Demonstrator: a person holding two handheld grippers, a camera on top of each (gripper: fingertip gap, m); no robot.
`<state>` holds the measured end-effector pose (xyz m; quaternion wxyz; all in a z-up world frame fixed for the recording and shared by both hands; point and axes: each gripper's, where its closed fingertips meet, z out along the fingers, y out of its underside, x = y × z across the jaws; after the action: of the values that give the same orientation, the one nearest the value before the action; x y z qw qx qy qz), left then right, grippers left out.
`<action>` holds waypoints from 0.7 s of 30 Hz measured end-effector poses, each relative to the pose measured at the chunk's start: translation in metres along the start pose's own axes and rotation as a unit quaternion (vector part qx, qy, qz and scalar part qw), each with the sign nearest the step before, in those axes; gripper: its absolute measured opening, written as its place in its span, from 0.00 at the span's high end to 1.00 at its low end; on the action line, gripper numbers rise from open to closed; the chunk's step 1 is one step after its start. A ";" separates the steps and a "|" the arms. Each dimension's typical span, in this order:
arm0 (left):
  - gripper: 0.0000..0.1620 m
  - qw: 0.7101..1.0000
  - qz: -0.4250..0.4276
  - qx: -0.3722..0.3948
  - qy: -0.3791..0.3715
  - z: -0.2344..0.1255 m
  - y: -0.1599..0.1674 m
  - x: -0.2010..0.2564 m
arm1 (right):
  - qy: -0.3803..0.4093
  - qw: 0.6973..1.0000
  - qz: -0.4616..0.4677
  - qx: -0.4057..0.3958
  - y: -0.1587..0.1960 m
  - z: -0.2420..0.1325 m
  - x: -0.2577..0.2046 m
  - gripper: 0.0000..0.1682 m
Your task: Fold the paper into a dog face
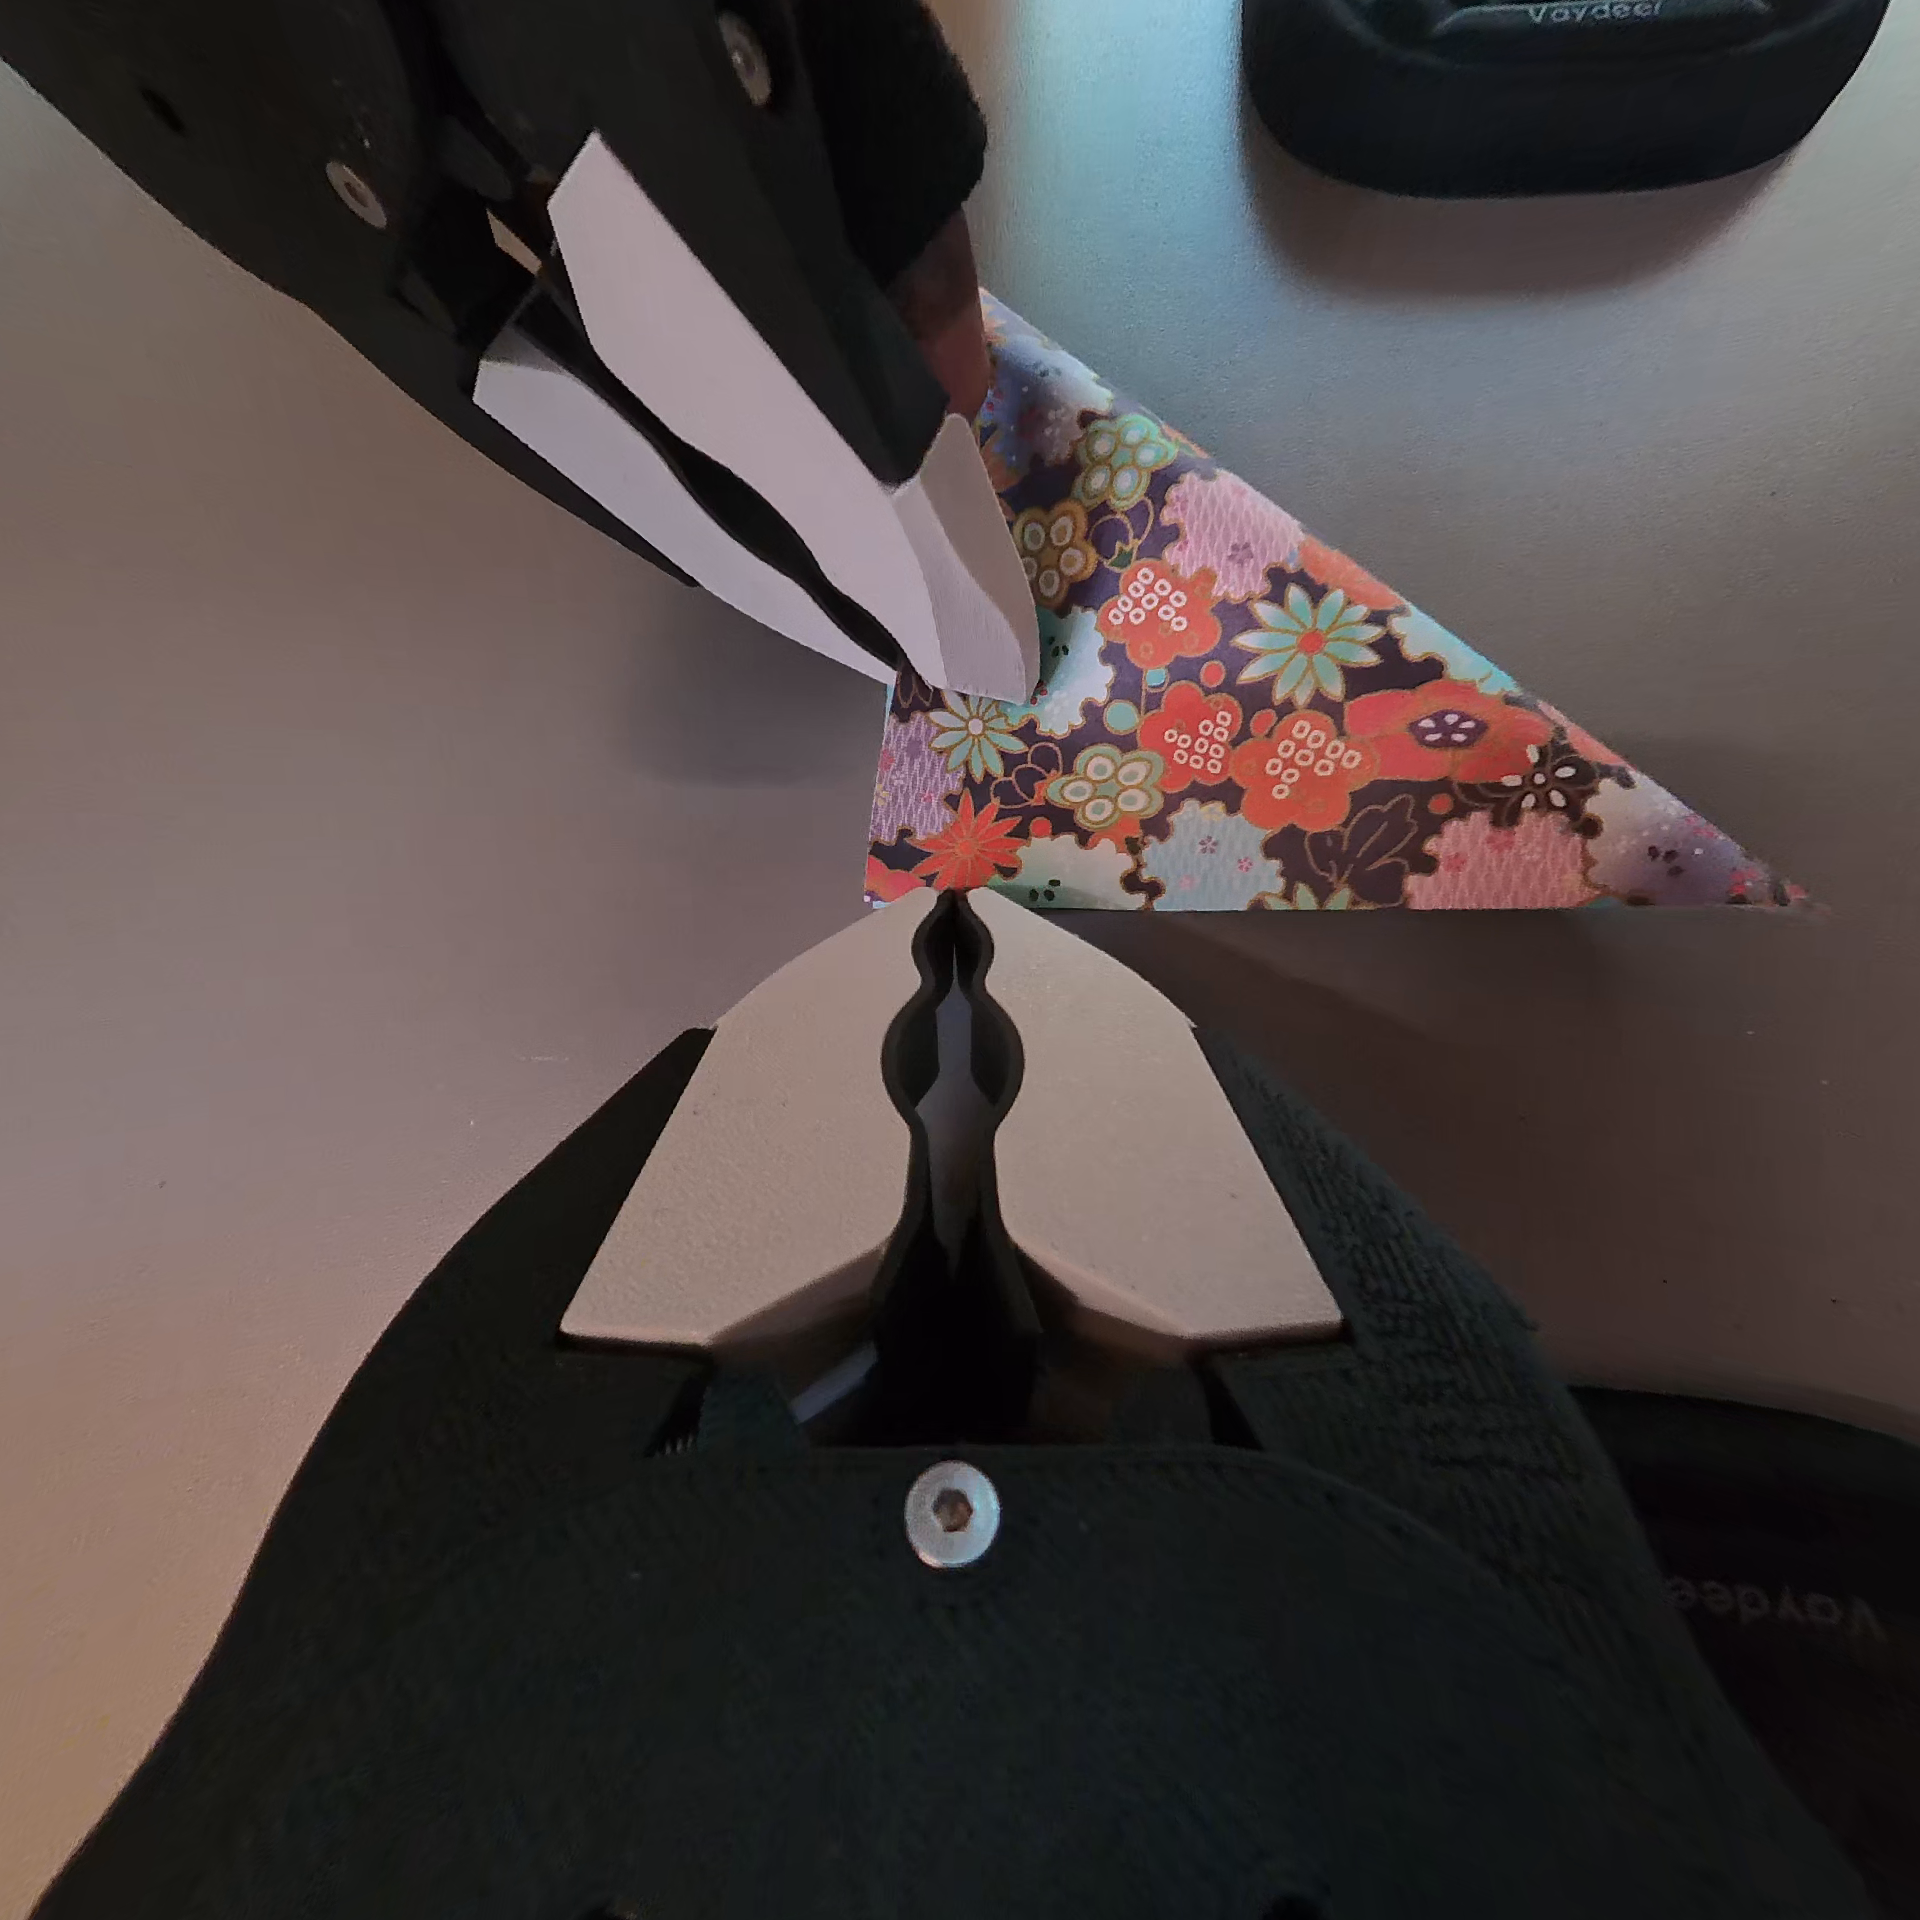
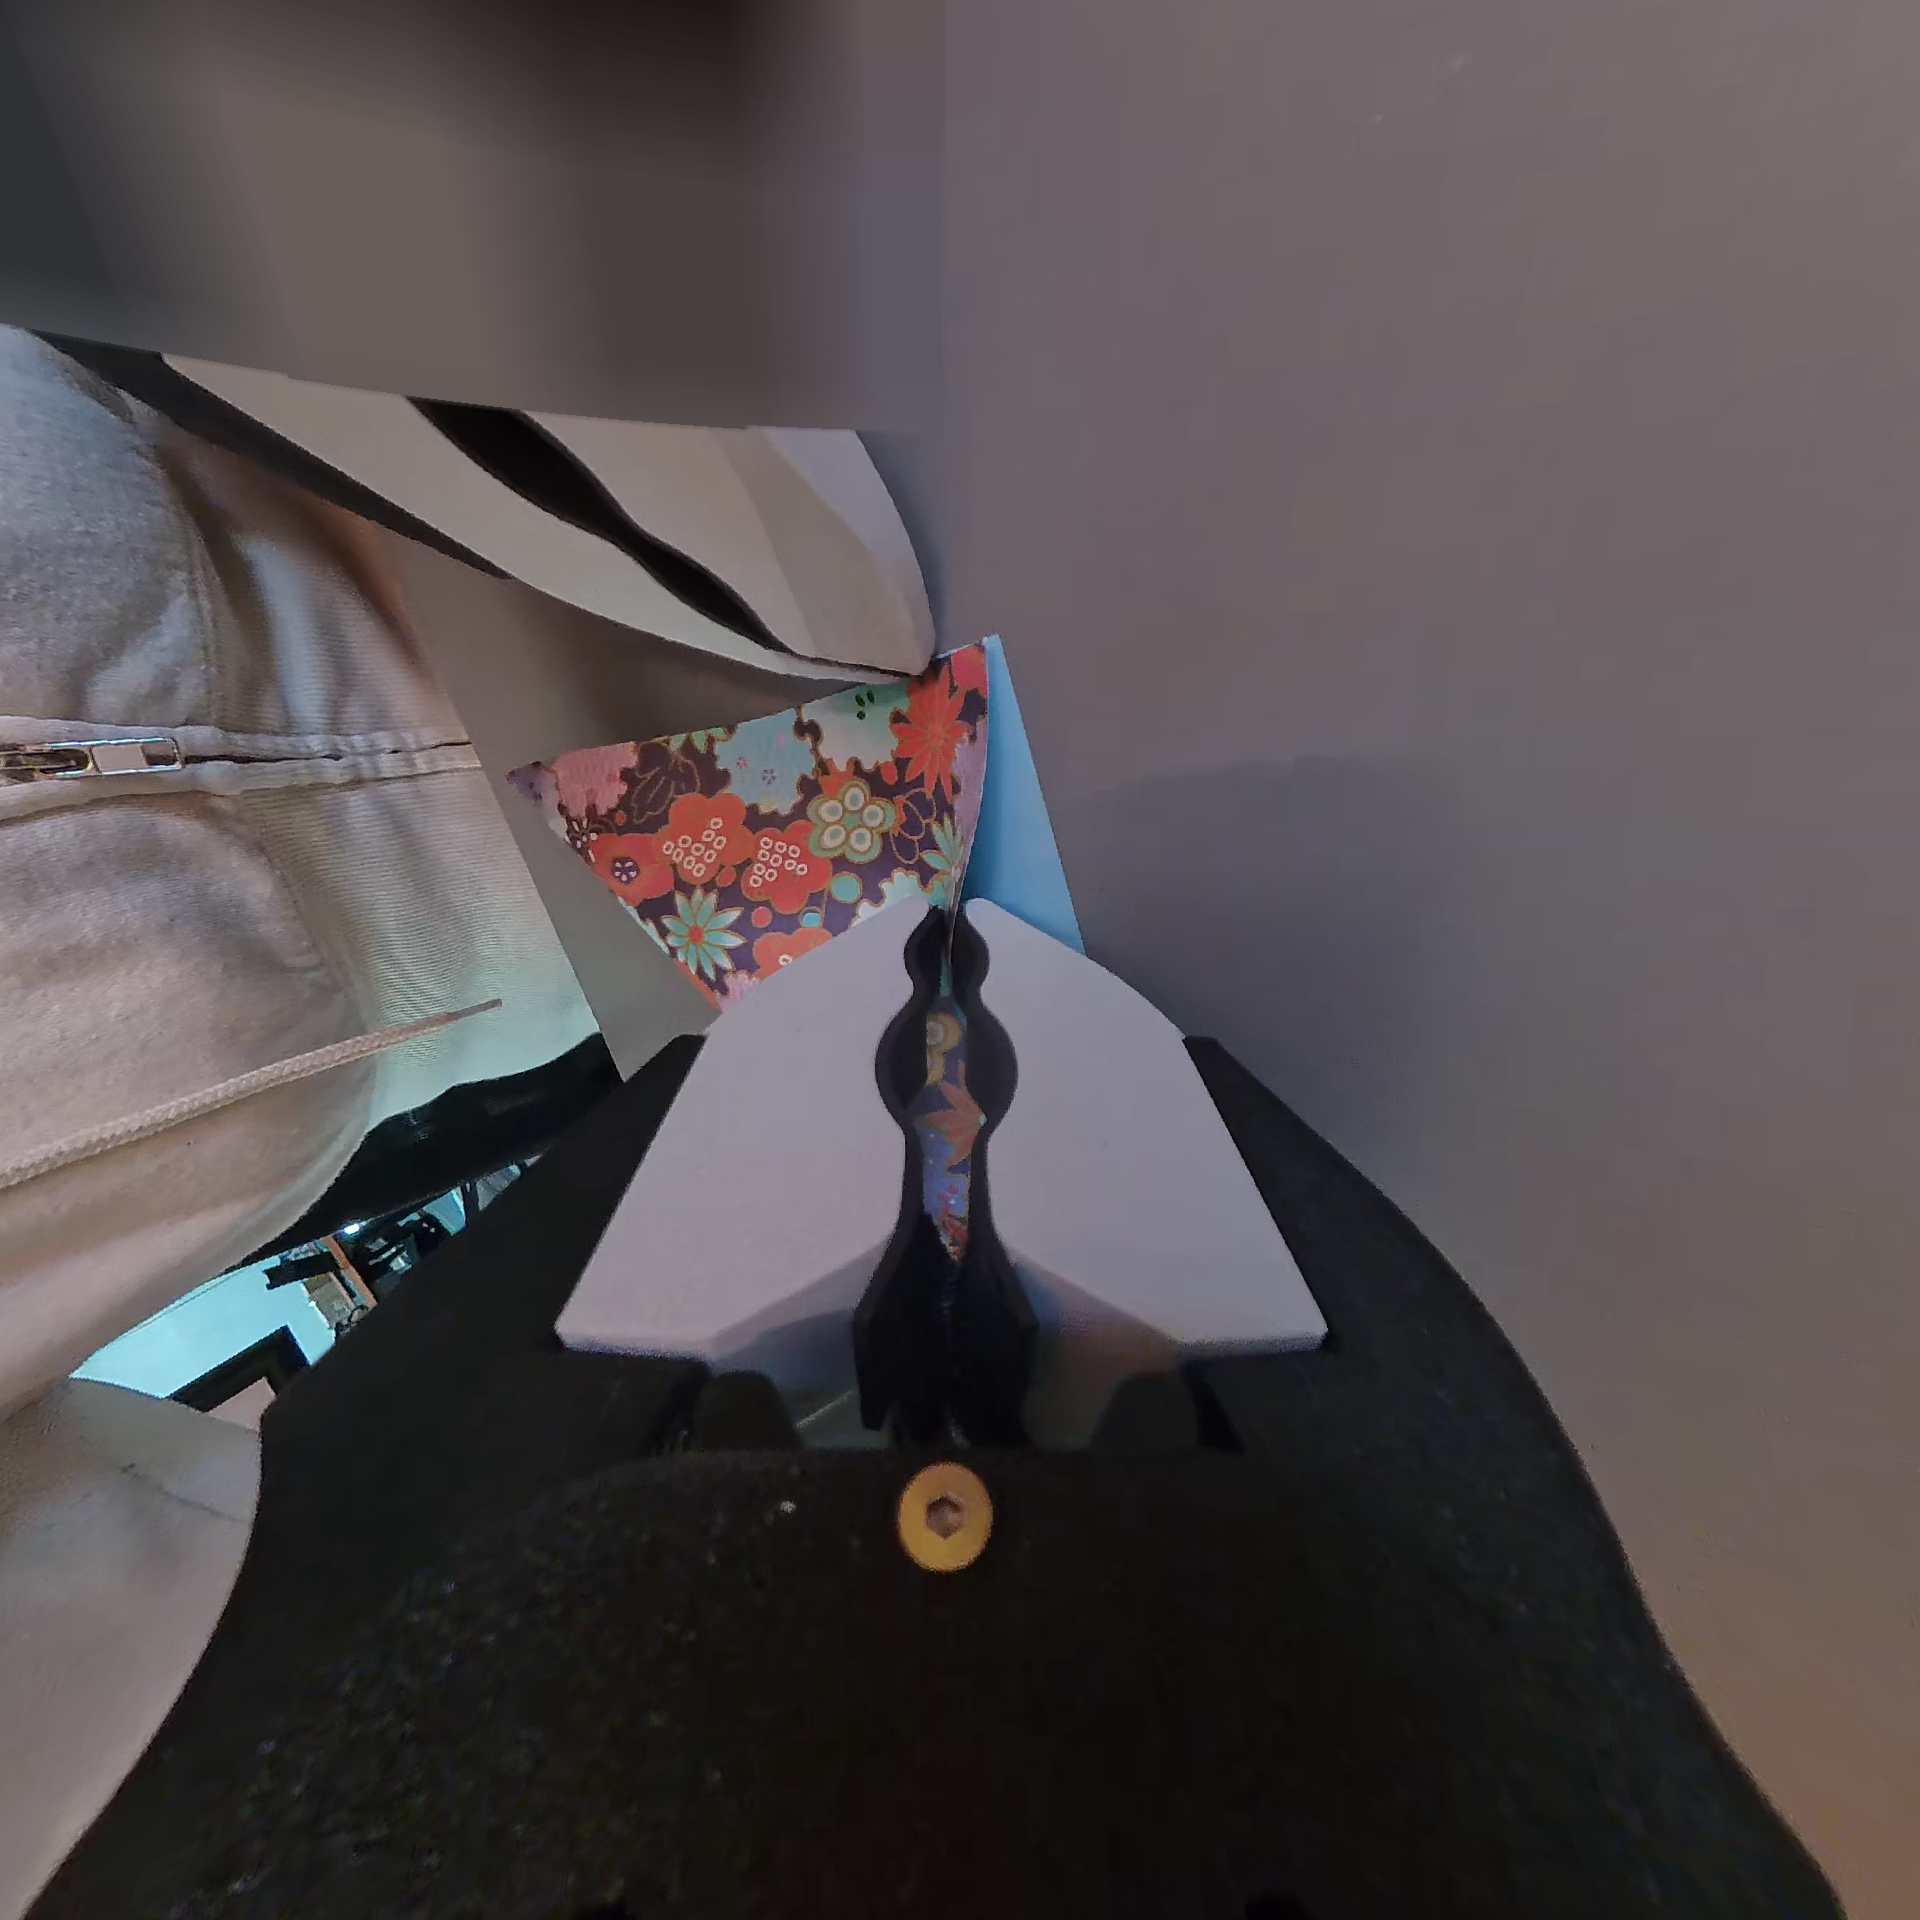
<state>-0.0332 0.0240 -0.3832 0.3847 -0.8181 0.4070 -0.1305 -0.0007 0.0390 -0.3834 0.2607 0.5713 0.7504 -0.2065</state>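
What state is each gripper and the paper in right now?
Left gripper: shut, tips at the paper's edge; a grip cannot be confirmed.
Right gripper: shut on the paper.
Paper: folded into a triangle, floral side out, one corner lifted.

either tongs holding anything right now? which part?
Both shut on the floral paper. Left tongs pinch its near edge by the corner; right tongs clamp another edge, with paper showing between the pads.
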 end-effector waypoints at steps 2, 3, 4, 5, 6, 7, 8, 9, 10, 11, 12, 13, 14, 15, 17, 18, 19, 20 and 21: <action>1.00 1.000 0.000 0.000 0.000 0.000 0.000 0.000 | 0.003 1.000 0.000 -0.005 0.000 0.000 0.000 0.99; 1.00 1.000 0.001 0.000 -0.001 0.000 0.000 0.000 | 0.005 1.000 0.000 -0.008 0.000 0.000 0.000 0.99; 1.00 1.000 0.001 0.000 -0.001 0.000 0.000 0.000 | 0.006 1.000 -0.001 -0.011 0.000 0.000 0.000 0.99; 1.00 1.000 0.002 0.000 -0.001 0.000 0.000 0.000 | 0.008 1.000 -0.001 -0.013 0.000 0.000 0.000 0.99; 1.00 1.000 0.002 0.000 -0.002 0.000 0.000 0.000 | 0.009 1.000 -0.001 -0.016 0.000 0.000 0.000 0.99; 1.00 1.000 0.002 0.000 -0.002 0.000 0.000 0.000 | 0.011 1.000 -0.002 -0.020 0.000 0.000 0.000 0.99; 1.00 1.000 0.002 0.000 -0.002 0.000 0.000 0.000 | 0.012 1.000 -0.003 -0.023 0.000 0.000 0.000 0.99; 1.00 1.000 0.002 0.000 -0.002 0.000 0.000 0.000 | 0.014 1.000 -0.003 -0.027 0.000 0.000 0.000 0.99; 1.00 1.000 0.002 0.000 -0.002 0.000 0.000 0.000 | 0.017 0.999 -0.006 -0.031 0.000 0.000 0.000 0.99; 1.00 1.000 0.003 0.000 -0.003 0.000 0.000 0.000 | 0.019 0.999 -0.007 -0.036 0.000 0.000 0.000 0.99; 1.00 1.000 0.003 0.000 -0.003 0.000 0.000 0.000 | 0.021 0.999 -0.007 -0.041 0.000 0.000 0.000 0.99; 1.00 1.000 0.003 0.000 -0.003 0.000 0.000 0.000 | 0.022 0.999 -0.008 -0.045 0.000 0.000 0.001 0.99; 1.00 1.000 0.003 0.000 -0.003 0.000 0.000 0.000 | 0.023 0.999 -0.007 -0.048 0.000 0.000 0.001 0.99; 1.00 1.000 0.004 0.000 -0.003 0.000 0.000 0.000 | 0.024 0.998 -0.005 -0.051 0.000 0.000 0.001 1.00; 1.00 1.000 0.004 0.000 -0.004 0.000 0.000 0.000 | 0.027 0.998 -0.003 -0.056 0.000 0.000 0.001 1.00; 1.00 1.000 0.004 0.000 -0.004 0.000 0.000 0.000 | 0.028 0.998 -0.002 -0.058 0.000 0.000 0.001 1.00; 1.00 1.000 0.003 0.000 -0.003 0.000 0.000 0.000 | 0.030 0.998 -0.001 -0.060 0.000 0.000 0.001 1.00; 1.00 1.000 0.003 0.000 -0.003 0.000 0.000 0.000 | 0.031 0.998 0.001 -0.061 0.000 0.000 0.002 1.00; 1.00 1.000 0.004 0.000 -0.003 0.000 0.000 0.000 | 0.033 0.997 0.001 -0.063 0.000 0.000 0.002 1.00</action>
<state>-0.0335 0.0239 -0.3829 0.3870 -0.8168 0.4088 -0.1264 -0.0007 0.0404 -0.3843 0.2711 0.5611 0.7695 -0.1395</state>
